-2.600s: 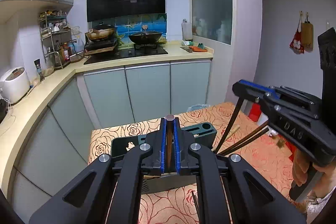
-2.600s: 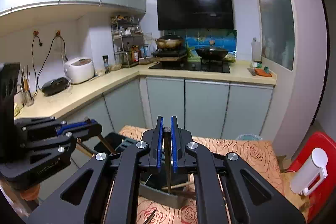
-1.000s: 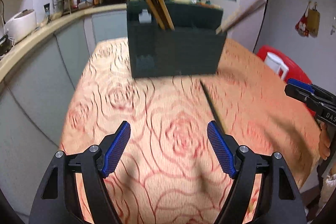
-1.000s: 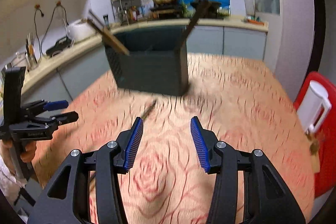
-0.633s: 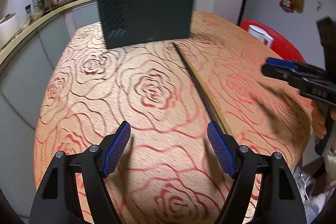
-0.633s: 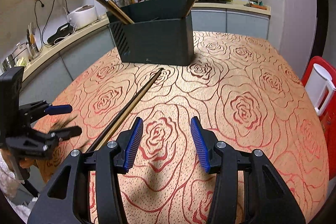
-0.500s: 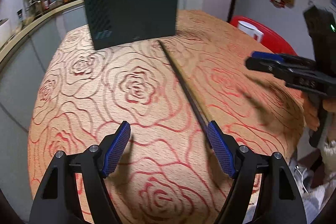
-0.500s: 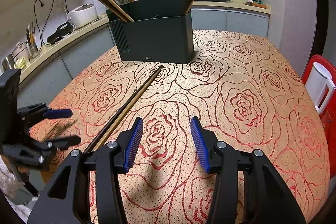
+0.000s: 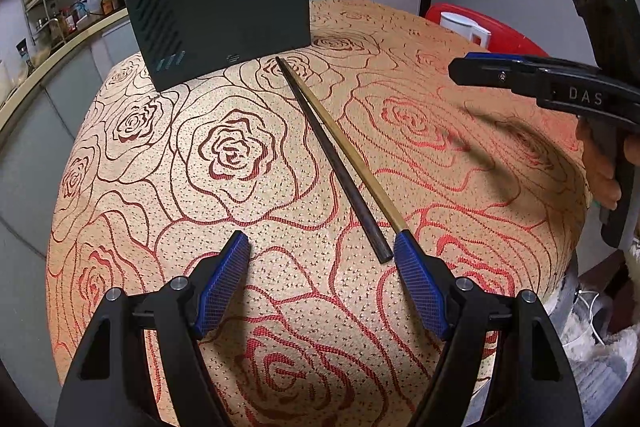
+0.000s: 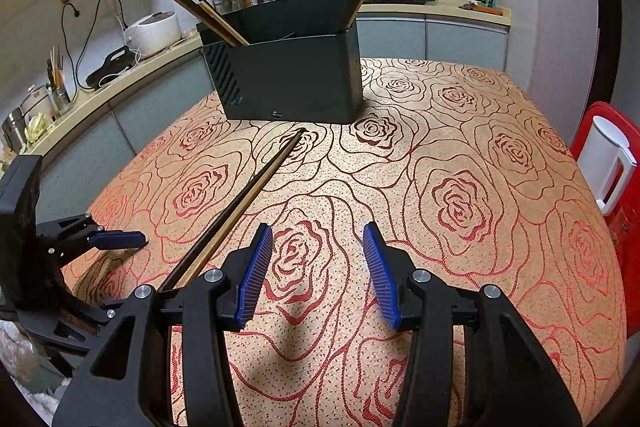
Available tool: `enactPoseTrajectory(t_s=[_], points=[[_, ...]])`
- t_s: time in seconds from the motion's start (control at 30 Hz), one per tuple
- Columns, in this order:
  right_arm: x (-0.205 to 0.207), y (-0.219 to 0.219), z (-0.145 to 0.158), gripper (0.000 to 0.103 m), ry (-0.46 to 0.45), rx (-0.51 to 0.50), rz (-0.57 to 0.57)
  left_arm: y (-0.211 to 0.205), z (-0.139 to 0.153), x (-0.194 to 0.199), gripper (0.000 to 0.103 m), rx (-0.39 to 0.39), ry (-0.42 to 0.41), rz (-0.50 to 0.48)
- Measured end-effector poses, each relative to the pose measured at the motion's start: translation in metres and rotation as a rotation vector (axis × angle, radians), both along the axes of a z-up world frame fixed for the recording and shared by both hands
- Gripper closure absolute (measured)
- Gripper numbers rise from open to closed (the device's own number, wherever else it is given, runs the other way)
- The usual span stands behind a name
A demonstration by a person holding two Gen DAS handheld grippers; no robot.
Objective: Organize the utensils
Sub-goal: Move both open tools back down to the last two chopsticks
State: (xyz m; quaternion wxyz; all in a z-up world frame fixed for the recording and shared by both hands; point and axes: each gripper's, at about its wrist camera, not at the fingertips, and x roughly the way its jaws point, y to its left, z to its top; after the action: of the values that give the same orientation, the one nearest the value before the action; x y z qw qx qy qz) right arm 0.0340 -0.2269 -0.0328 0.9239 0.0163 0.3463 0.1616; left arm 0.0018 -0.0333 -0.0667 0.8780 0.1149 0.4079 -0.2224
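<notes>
On the bench (image 9: 160, 167) two chopsticks (image 9: 340, 163) lie before the holder (image 9: 228, 23), both grippers' fingers (image 9: 224, 279) spread apart, holding nothing.

Both wrist views angled down, close over tablecloth (image 9: 240, 147), sharing holder (image 10: 292, 83).

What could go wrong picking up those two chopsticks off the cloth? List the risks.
1. The dark chopstick and light chopstick lie side by side; the open left gripper may catch only one, as its right finger already sits at the light one's end.
2. They lie flat on the tablecloth, so the fingers could snag the fabric.
3. The holder already has leaning chopsticks that may block insertion.
</notes>
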Motion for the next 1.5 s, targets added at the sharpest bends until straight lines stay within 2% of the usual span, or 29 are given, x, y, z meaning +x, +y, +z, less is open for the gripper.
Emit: enactPoseTrajectory(t_s=[0.13,0.4,0.57,0.73,0.9,1.07,1.4,1.5], points=[[-0.001,0.002,0.0,0.057,0.001,-0.002,0.009,0.003,0.0,0.003,0.031,-0.001,0.0,0.02],[-0.016,0.019,-0.003,0.057,0.01,-0.01,0.075,0.026,0.004,0.014,0.052,-0.039,0.015,0.062],[-0.036,0.05,-0.016,0.057,0.038,-0.006,0.193,0.038,0.005,0.022,0.062,-0.089,0.04,0.081],[-0.056,0.084,-0.025,0.057,0.025,-0.039,0.313,0.04,0.005,0.023,0.066,-0.105,0.05,0.089],[-0.067,0.106,-0.031,0.056,0.01,-0.07,0.352,0.04,0.005,0.023,0.066,-0.103,0.047,0.09],[-0.068,0.112,-0.038,0.056,-0.008,-0.135,0.308,0.04,0.005,0.023,0.066,-0.101,0.046,0.089],[-0.052,0.073,-0.037,0.057,0.031,-0.154,0.107,0.036,0.004,0.02,0.066,-0.083,0.029,0.09],[-0.05,0.062,-0.037,0.063,0.036,-0.158,0.043,0.034,0.004,0.018,0.066,-0.078,0.023,0.087]])
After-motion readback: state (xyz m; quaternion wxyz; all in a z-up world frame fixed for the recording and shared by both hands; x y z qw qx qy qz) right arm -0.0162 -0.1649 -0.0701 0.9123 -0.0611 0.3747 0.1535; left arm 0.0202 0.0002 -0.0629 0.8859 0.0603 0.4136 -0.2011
